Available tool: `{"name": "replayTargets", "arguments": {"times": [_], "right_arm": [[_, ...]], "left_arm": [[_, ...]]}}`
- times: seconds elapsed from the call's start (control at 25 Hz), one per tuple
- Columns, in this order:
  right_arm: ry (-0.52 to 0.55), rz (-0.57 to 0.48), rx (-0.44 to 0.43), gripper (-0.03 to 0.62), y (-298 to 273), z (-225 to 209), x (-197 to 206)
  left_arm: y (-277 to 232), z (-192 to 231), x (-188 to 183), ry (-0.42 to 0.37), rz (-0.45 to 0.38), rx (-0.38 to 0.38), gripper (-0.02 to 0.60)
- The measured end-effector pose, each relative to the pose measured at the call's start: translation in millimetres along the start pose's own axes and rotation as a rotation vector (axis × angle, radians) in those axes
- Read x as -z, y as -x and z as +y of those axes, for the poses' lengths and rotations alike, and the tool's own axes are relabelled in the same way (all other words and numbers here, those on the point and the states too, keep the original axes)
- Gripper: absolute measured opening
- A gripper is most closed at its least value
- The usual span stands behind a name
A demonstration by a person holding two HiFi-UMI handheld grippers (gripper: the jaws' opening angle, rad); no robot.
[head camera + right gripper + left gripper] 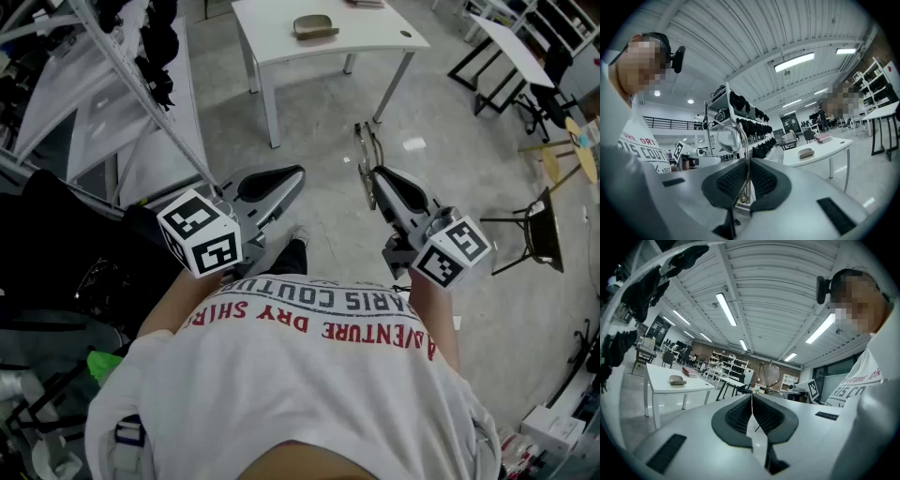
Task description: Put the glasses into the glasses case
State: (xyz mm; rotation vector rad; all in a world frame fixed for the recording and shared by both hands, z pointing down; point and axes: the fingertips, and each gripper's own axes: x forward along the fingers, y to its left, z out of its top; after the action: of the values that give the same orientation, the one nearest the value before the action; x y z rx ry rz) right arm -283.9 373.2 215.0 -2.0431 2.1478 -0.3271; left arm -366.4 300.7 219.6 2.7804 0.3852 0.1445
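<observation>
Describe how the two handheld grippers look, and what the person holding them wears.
Both are light grey, wedge-shaped shells that narrow toward the claw. The left claw and right claw are lined with black ribbed pads. At the rear of each sits a white cube with black square markers: left, right. The person wears a white T-shirt with red lettering.

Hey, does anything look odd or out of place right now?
Only the thin wire-framed glasses: they are clamped in the right hand-held gripper over the floor, well short of the tan oval glasses case on the white table. Nothing looks damaged.
</observation>
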Motion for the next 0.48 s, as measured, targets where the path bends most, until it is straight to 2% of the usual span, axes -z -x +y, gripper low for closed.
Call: {"name": "replayTargets", "arguments": {"times": [0.48], "right_arm": [[0.025, 0.012, 0.063, 0.04, -11.4, -32.5, -3.5]], "left_arm": [[-21.8, 27.4, -3.4, 0.004, -0.018, 0.008, 0.028]]}}
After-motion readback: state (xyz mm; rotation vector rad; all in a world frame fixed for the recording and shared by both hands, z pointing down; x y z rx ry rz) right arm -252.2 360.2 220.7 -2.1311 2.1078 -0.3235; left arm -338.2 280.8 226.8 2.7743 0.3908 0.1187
